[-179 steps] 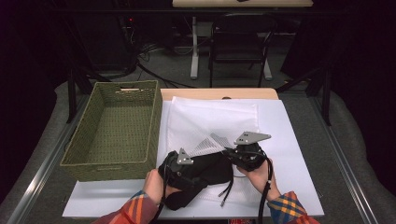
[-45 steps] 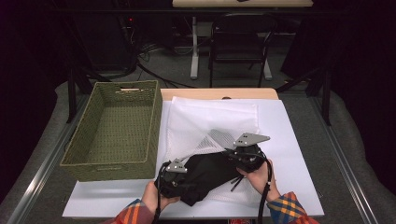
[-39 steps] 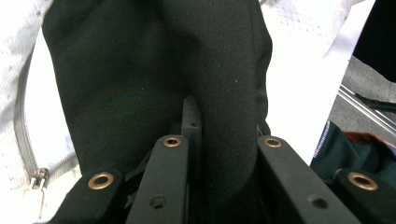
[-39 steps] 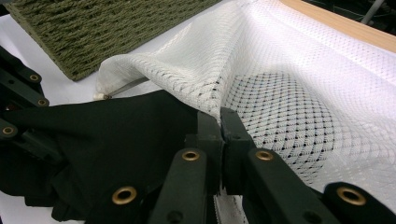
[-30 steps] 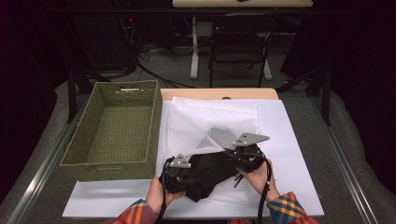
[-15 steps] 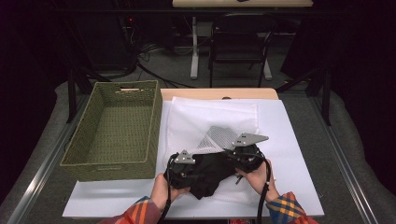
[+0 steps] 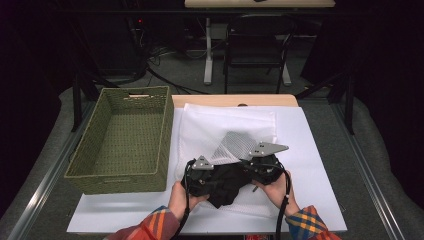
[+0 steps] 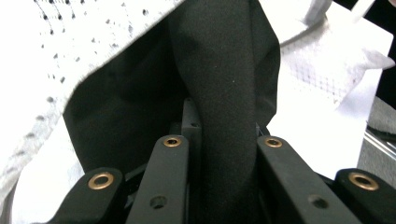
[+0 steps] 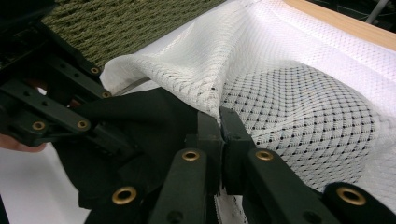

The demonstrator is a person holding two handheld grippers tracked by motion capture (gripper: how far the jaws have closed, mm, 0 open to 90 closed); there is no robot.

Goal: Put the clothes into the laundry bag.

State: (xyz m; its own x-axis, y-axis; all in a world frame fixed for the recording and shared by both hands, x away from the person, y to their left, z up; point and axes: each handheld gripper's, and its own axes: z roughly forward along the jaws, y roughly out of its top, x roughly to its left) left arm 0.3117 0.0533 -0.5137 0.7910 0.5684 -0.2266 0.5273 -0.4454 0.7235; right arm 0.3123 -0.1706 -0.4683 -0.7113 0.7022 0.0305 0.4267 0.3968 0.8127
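Fingers first: those of the left gripper (image 8: pixel 219 140) are pinched on a thick fold of black cloth (image 8: pixel 224 70), which is seen rising between them in the left gripper view and filling the gap from pad to pad. Over on the right gripper (image 9: pixel 219 126), the fingers are pressed together on the edge of the white mesh bag (image 9: pixel 299 93), with the mesh lifted into a ridge just above the tips. The bag's edge is held up and the black cloth is tucked beneath it, partly under the raised mesh, as shown in the right gripper view.

From above, the left gripper (image 7: pixel 200 172) and right gripper (image 7: pixel 262 162) are seen close together near the front of the tabletop (image 7: pixel 235 100), each gripped by a hand (image 7: pixel 180 197) in a plaid sleeve, with the second hand (image 7: pixel 275 187) at the right. The black cloth (image 7: pixel 225 185) is bunched between the two tools, lying on the mesh bag (image 7: pixel 225 125), which is spread flat across a white sheet (image 7: pixel 315 150). A raised grey flap of mesh is seen just behind the grippers.

Just beside the sheet, to the left, a green woven basket (image 7: pixel 120 177) is set on the tabletop. Beyond the far edge, a chair (image 7: pixel 255 40) is made out in the dark.
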